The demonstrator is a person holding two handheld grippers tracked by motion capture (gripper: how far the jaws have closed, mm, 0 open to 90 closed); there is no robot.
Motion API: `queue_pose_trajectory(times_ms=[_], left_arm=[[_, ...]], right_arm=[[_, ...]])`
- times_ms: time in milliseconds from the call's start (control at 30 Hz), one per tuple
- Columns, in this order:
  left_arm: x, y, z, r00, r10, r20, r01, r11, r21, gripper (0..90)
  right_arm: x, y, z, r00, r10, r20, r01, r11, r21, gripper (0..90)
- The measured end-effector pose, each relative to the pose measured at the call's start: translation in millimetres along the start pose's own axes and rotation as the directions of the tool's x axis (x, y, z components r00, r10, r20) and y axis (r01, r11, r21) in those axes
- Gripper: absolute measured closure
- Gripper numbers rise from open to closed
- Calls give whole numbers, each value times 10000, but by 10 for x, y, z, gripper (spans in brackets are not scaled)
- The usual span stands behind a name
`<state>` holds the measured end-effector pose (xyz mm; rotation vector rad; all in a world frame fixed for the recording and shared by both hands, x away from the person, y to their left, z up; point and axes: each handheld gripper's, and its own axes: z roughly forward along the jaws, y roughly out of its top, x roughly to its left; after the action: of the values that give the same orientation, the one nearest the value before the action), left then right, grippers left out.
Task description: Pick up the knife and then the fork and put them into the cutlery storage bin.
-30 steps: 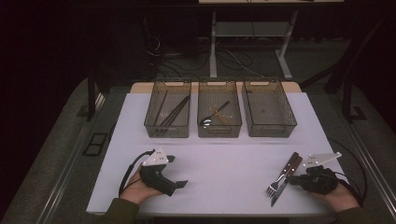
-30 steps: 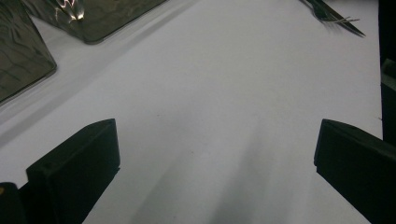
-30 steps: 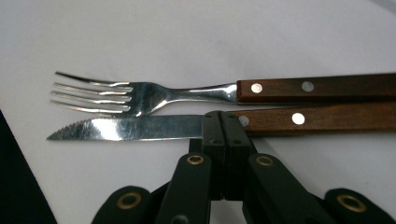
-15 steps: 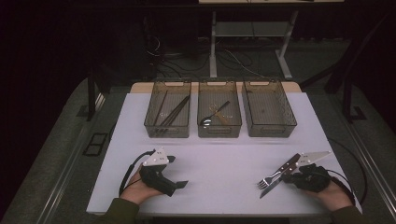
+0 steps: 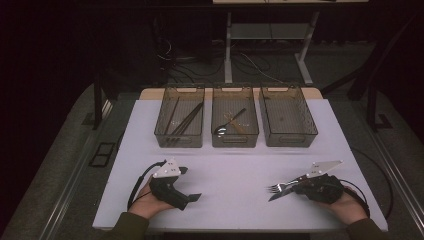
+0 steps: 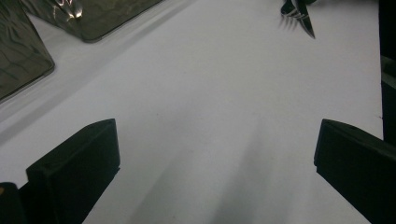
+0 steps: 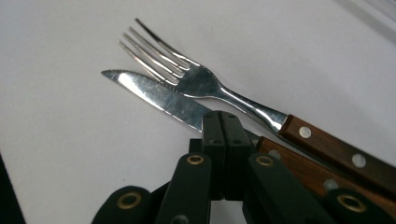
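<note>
Three bins stand side by side along the far edge of the table: the left bin holds long utensils lying lengthwise, the middle bin holds a few crossed pieces of cutlery, and the right bin stands just beside it. At the near edge, well apart from the bins, the left gripper rests at the left of the table, jaws toward the middle. At the near right, the right gripper lies beside a fork and a knife; the fork lies alongside the knife, on its far side, both tips pointing left toward the left gripper.
</note>
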<state>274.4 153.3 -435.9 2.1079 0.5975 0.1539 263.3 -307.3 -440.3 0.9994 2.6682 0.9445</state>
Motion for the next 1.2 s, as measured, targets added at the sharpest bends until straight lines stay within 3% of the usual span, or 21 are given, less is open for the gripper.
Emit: queue_pose_trajectory(times_ms=[667,1200], left_arm=[[1,1,-2,10000,16,8,-16,10000,17,0],[-3,2,0,10000,8,17,-8,10000,-19,0]], right_arm=[[-13,290,230,9997,-222,125,223,9997,-29,895],[-152,472,372,9990,98,434,-92,9999,-137,896]])
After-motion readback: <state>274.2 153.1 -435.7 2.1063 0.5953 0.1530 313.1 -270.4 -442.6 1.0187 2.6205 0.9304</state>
